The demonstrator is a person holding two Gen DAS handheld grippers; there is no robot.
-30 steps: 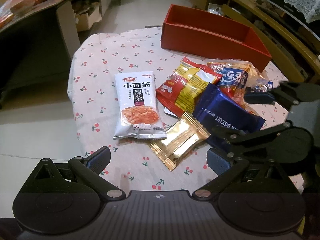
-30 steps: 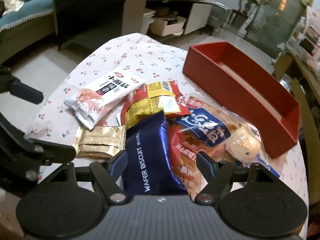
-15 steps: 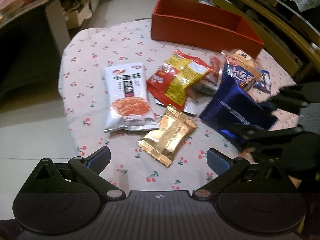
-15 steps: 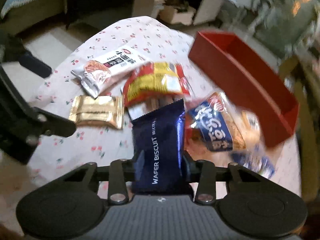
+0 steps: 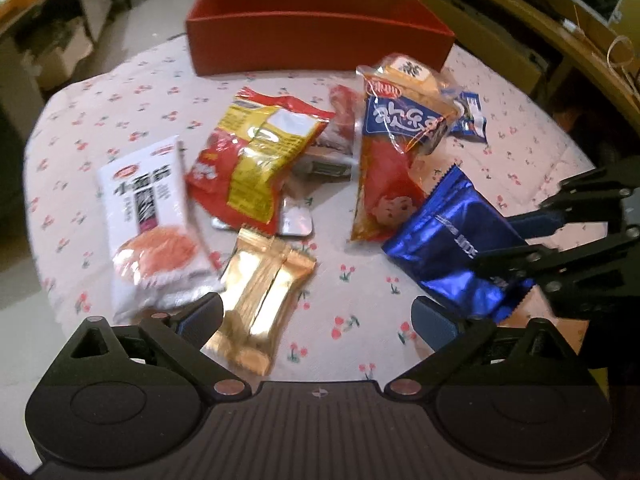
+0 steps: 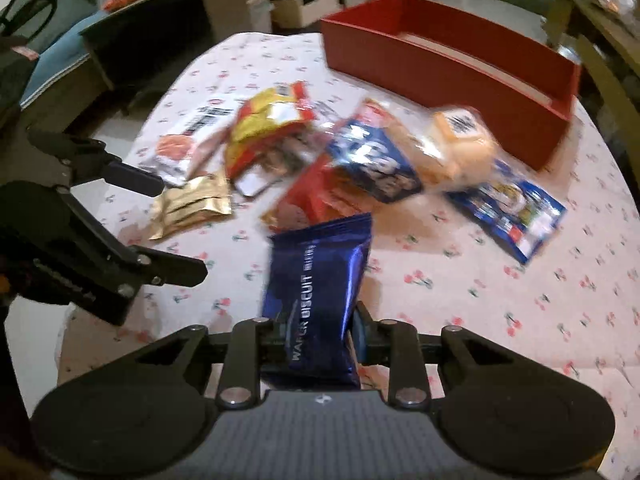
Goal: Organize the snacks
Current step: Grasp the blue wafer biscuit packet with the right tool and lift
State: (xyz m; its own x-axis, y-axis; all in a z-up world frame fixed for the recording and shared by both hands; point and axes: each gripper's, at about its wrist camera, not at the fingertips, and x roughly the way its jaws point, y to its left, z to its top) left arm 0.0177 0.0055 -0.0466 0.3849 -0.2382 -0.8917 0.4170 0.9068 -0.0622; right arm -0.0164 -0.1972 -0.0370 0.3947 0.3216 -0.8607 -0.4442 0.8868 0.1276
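1. The blue wafer packet [image 6: 316, 280] is hiding its lower end between the right gripper [image 6: 316, 340] pads — clamped, lifted off the tablecloth [image 6: 460, 288].
2. The left gripper [image 5: 316, 316] is hanging wide open, tilted down over the gold packet [image 5: 260, 292] — not touching.

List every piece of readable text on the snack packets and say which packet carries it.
"WAFER BISCUIT": on the blue packet, along its length.
White packet: large Chinese characters, too blurred to read.
Red and blue bag: stylised white lettering, not legible.
Red and yellow packet, gold packet: no readable text.
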